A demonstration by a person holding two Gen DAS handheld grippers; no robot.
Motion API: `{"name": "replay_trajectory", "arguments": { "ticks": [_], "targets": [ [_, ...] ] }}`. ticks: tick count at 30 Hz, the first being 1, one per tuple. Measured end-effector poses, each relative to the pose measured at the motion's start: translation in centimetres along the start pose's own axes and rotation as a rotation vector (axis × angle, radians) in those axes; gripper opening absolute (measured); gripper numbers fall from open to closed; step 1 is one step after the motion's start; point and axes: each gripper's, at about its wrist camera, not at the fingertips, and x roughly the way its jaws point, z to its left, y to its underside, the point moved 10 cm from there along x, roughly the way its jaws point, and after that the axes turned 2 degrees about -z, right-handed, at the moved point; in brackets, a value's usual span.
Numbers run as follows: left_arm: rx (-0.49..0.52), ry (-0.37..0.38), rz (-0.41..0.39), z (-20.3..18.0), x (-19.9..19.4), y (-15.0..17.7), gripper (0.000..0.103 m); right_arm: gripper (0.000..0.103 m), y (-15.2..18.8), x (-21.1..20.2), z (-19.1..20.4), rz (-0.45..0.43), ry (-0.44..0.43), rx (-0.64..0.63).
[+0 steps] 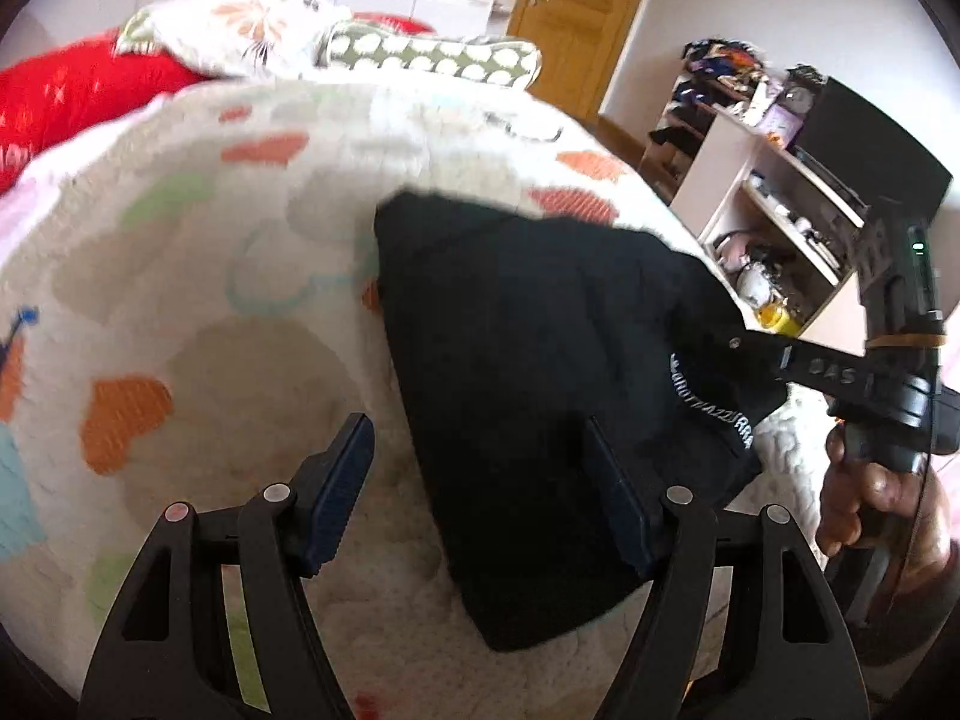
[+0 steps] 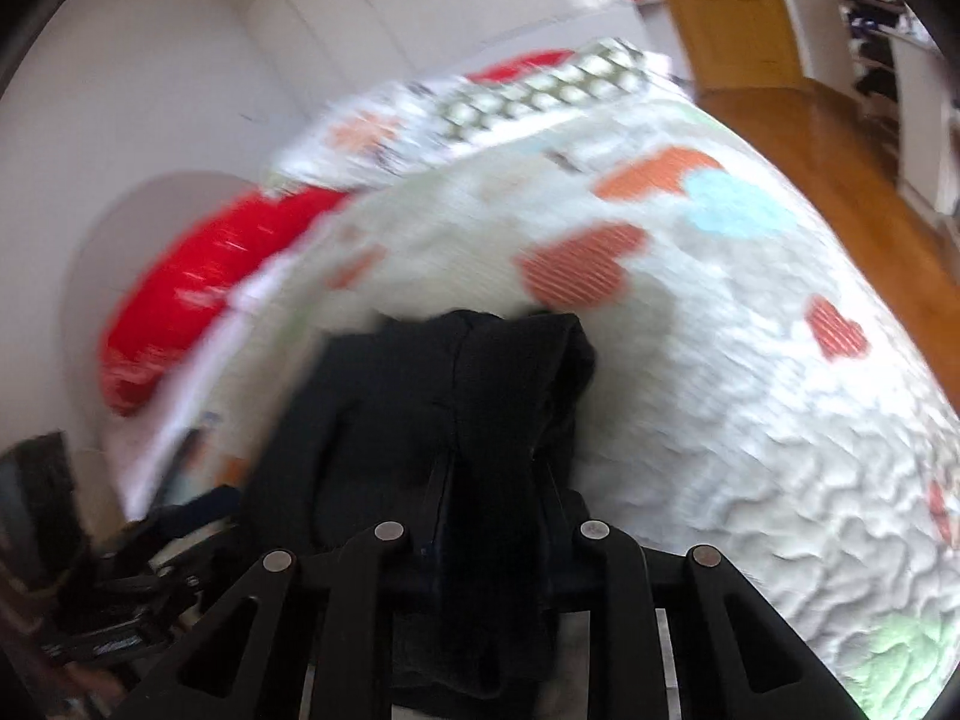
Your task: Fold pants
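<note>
The black pants (image 1: pixel 528 372) lie partly folded on the quilted bed cover (image 1: pixel 180 276), with white lettering on a band at their right edge. My left gripper (image 1: pixel 480 480) is open above the pants' near left edge, holding nothing. My right gripper (image 1: pixel 744 348) shows at the right, held by a hand, shut on the pants' right edge. In the right wrist view the pants (image 2: pixel 444 408) bunch up between the jaws of the right gripper (image 2: pixel 489 540), whose fingertips are hidden by the cloth.
Pillows (image 1: pixel 240 30) and a red cushion (image 1: pixel 78 90) lie at the bed's far end. An open shelf unit (image 1: pixel 774 204) full of small items stands right of the bed. A wooden door (image 1: pixel 576 12) and wooden floor (image 2: pixel 840 138) lie beyond.
</note>
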Motion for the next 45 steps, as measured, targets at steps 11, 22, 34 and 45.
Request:
{"name": "replay_trajectory", "arguments": {
  "ticks": [11, 22, 34, 45],
  "targets": [
    [0.036, -0.089, -0.08, 0.9, -1.9, -4.3, 0.072, 0.05, -4.7, -5.4, 3.6, -0.161, -0.009, -0.15],
    [-0.006, -0.134, -0.004, 2.3, 3.0, -5.1, 0.072, 0.048, -3.0, 1.4, 2.5, -0.034, 0.053, -0.134],
    [0.01, -0.182, -0.002, 1.7, 4.2, -5.5, 0.073, 0.049, -2.6, 2.5, 0.7, -0.029, -0.011, -0.067],
    [0.004, -0.203, 0.01, 1.4, 3.2, -4.5, 0.073, 0.049, -1.3, -2.7, 3.2, -0.051, -0.011, -0.15]
  ]
}}
